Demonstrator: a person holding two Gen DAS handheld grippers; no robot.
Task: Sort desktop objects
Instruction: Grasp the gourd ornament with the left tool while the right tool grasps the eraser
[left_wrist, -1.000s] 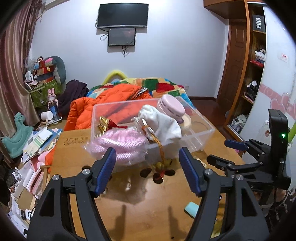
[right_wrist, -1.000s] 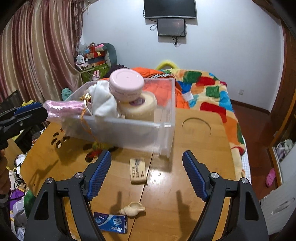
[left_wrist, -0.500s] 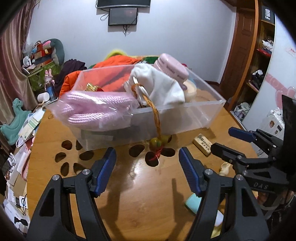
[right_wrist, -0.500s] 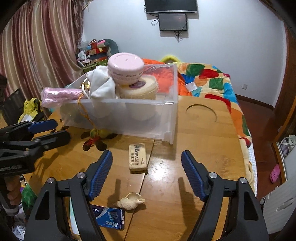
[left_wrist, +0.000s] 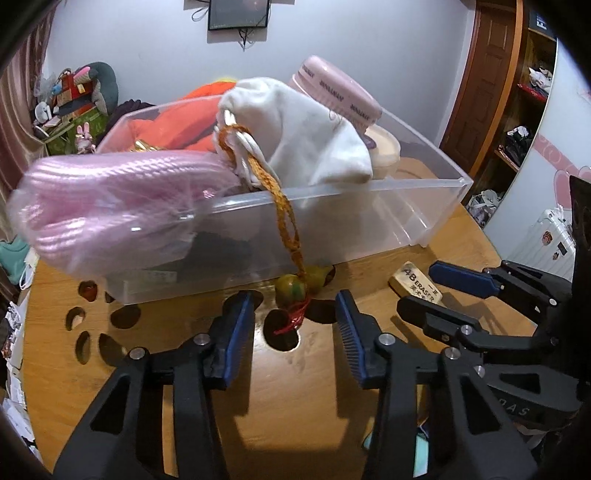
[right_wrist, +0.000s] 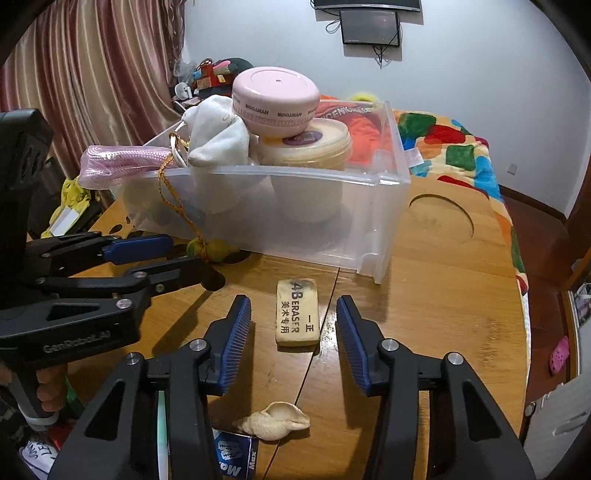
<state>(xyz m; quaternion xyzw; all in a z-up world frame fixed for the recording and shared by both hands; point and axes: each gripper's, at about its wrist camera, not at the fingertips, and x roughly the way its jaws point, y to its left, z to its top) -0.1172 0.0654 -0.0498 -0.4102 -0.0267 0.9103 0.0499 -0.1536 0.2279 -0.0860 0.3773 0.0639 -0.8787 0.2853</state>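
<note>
Eraser (right_wrist: 297, 312) lies between your right gripper (right_wrist: 293, 319) pads, untouched, jaws just narrowed, empty. Left gripper (left_wrist: 295, 317), likewise narrowed and empty, flanks the gourd charm (left_wrist: 293, 290) at twelve o'clock. Snagging its cord could drag the bin (left_wrist: 369, 218).

Black plastic left gripper (left_wrist: 295, 325) and right gripper (right_wrist: 293, 325): blue ribbed pads (right_wrist: 236, 341), silver screws, white "GenRobot.AI" lettering.

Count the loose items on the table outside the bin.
3, maybe more hidden: eraser between the right tool's fingers, shell nearer the camera, blue packet beside it.
</note>
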